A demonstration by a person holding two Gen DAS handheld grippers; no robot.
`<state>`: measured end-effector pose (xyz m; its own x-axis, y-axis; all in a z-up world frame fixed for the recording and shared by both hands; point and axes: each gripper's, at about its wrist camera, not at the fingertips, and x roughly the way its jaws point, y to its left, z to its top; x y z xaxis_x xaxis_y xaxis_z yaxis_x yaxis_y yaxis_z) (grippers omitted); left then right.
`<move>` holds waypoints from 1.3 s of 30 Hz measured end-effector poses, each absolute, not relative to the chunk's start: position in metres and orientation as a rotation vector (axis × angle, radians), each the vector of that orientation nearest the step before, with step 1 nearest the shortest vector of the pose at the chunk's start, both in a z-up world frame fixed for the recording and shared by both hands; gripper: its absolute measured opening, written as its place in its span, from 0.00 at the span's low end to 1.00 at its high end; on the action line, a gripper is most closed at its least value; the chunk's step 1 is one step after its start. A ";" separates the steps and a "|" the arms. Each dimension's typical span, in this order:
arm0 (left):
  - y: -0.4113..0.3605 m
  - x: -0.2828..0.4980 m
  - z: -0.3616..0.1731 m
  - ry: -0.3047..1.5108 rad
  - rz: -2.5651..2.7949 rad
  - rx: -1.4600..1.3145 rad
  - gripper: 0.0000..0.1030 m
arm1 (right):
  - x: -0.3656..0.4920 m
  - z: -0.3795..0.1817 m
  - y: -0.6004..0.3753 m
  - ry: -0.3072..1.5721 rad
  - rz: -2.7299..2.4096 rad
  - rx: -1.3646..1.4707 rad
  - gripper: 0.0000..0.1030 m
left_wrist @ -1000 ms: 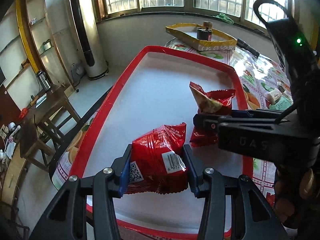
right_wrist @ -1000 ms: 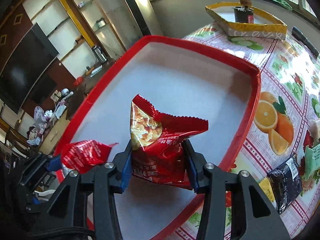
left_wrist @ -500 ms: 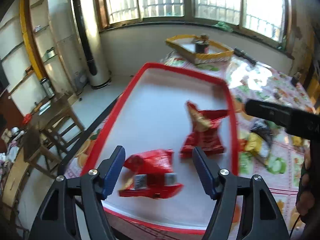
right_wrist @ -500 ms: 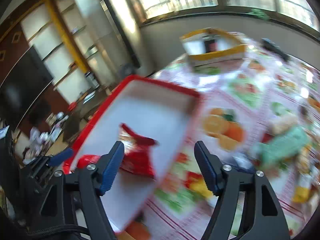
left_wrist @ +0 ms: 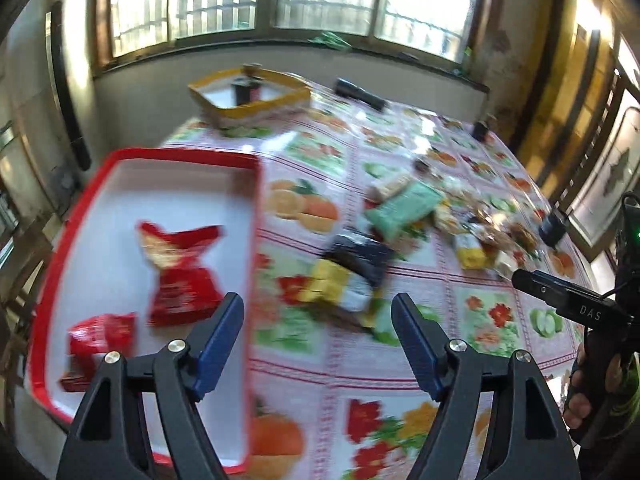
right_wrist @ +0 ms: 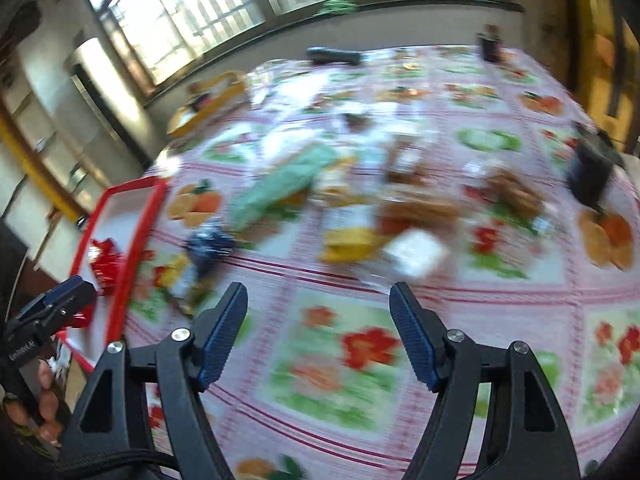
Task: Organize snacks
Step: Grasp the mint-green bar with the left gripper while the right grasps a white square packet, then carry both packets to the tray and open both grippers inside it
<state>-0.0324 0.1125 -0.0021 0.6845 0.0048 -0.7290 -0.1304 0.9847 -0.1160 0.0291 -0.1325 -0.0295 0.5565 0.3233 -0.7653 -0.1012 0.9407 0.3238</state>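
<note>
Snacks lie in two places. In the red tray (left_wrist: 256, 216) at the left edge of the table we see two red packets: the bigger red packet (left_wrist: 180, 272) in the middle part of the tray, and the small red packet (left_wrist: 100, 336) at the near end, a little apart from it. On the fruit-pattern tablecloth (left_wrist: 492, 320) right of the tray there is a loose pile: a dark packet (left_wrist: 360, 256), a yellow packet (left_wrist: 324, 284) touching it, and a mint-green packet (left_wrist: 404, 208) behind them. The other pieces are too blurred for us to name.

Our left gripper (left_wrist: 318, 344) has just been opening; its jaws now stand wide over the tablecloth beside the tray, with nothing between them. Our right gripper (right_wrist: 318, 334) has also been opening; it stands wide and empty above the cloth, near a white packet (right_wrist: 416, 252). A yellow tray (left_wrist: 248, 108) stands at the far side.
</note>
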 end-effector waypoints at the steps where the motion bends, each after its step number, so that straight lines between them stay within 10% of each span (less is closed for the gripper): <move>1: 0.103 -0.026 -0.004 0.824 0.057 -0.155 0.74 | 0.027 -0.031 -0.142 0.952 0.234 0.267 0.72; 25: 0.035 0.138 -0.047 0.989 -0.069 0.034 0.74 | 0.087 -0.075 -0.144 1.025 0.112 0.176 0.72; 30: 0.024 0.159 -0.074 1.071 -0.101 0.070 0.73 | 0.086 -0.075 -0.151 1.027 0.099 0.106 0.58; 35: 0.010 0.149 -0.078 1.072 -0.188 0.099 0.32 | 0.076 -0.073 -0.170 1.027 0.097 0.119 0.45; 39: 0.001 0.146 -0.081 1.075 -0.223 0.103 0.31 | 0.074 -0.072 -0.175 1.028 0.093 0.138 0.45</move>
<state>0.1455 0.0015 -0.0811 0.4562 -0.1307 -0.8802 0.2305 0.9727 -0.0249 0.0743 -0.1751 -0.0724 0.5140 0.1414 -0.8461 -0.0123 0.9874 0.1576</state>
